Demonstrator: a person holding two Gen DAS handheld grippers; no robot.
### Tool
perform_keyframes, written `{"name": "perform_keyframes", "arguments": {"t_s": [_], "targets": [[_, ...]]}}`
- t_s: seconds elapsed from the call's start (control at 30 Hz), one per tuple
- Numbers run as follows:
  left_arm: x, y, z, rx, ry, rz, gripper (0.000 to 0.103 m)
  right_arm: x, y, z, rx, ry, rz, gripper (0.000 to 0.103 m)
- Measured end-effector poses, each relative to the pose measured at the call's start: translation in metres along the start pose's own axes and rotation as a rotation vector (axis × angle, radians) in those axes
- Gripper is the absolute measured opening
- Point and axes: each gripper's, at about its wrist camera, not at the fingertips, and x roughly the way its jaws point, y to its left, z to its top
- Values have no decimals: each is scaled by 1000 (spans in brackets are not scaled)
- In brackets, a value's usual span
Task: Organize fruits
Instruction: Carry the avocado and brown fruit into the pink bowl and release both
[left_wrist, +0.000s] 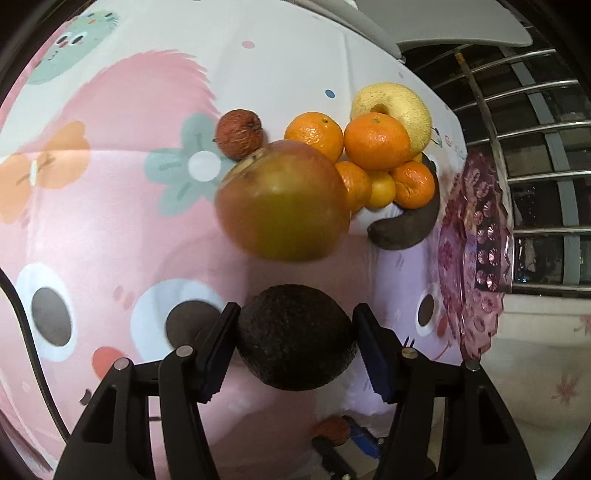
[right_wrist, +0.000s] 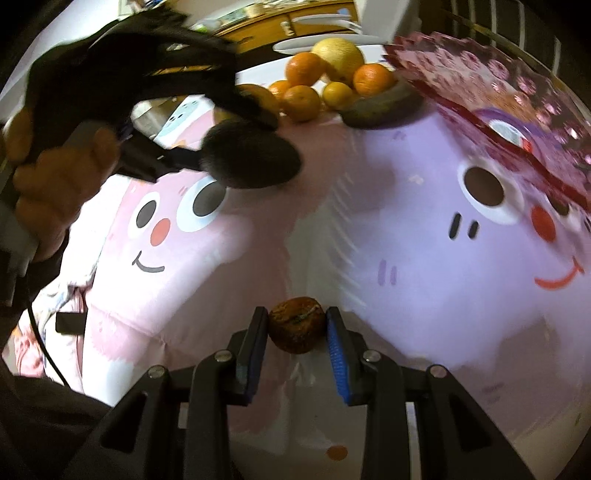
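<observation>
While my left gripper (left_wrist: 293, 345) clamps a dark, rough-skinned avocado (left_wrist: 293, 338) between its two pads, my right gripper (right_wrist: 295, 330) is closed narrowly on a small, shrivelled brownish-orange fruit (right_wrist: 296, 324), whose stem end faces the camera. Both held fruits hang above the desk (left_wrist: 110, 221), which is covered with a cartoon-printed cloth of pink and lilac faces. Beyond the avocado in the left wrist view lies the pile of fruit: a big red-and-green apple (left_wrist: 282, 201) nearest, blurred; a small reddish wrinkled fruit (left_wrist: 240, 134) just behind it to the left; several oranges (left_wrist: 376, 140) heaped together to the right; a pale yellow pear-like fruit (left_wrist: 397, 109) touching the rear of the oranges; and a blackened banana (left_wrist: 406, 225) curling round their near right side. A pink patterned glass dish (left_wrist: 476, 258) sits just to the right of the banana, near the desk's edge. From the right wrist view my left hand (right_wrist: 55, 177) shows, wrapped round its gripper's handle, with the avocado blurred at its tip, in front of the pile. Whether the dish holds anything I cannot tell.
</observation>
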Motion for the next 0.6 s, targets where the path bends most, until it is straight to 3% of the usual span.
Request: {"name": "perform_keyframes", "arguments": {"t_s": [0.37, 0.6], "targets": [[-63, 4, -50, 56, -64, -18, 60, -43, 15, -19, 72, -46, -71, 31], [-111, -18, -81, 102, -96, -59, 60, -85, 22, -8, 63, -68, -96, 31]]}}
